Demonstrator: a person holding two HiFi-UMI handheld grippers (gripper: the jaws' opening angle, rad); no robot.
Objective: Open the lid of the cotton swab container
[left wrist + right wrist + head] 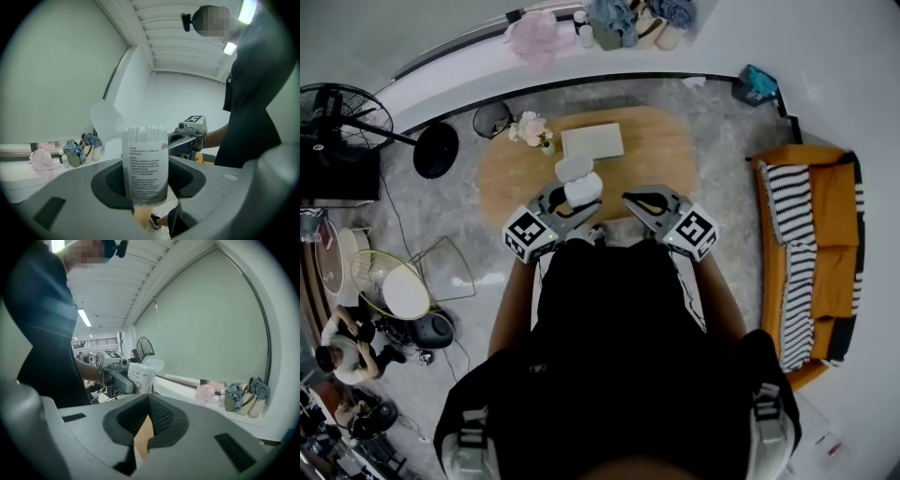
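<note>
Black-clad shoulders and torso of the person (609, 356) fill the lower head view, and beyond them lies the oval wooden surface (661, 155). Over its near edge the left gripper (567, 202) has its jaws set wide and clamped on the cotton swab container (145, 164). The container is upright, long axis vertical, and seemingly lifted off the surface. The right gripper (636, 201) has its jaws pressed together on nothing and sits near the container's right side, apart from it. The translucent lid (105, 123) stands tipped up and back from the rim, on the side away from the right gripper, with the swab tips (144, 132) bare at the mouth. The opening looks done. Any further push on the lid would fall to the free right gripper, reaching across the container's top.
</note>
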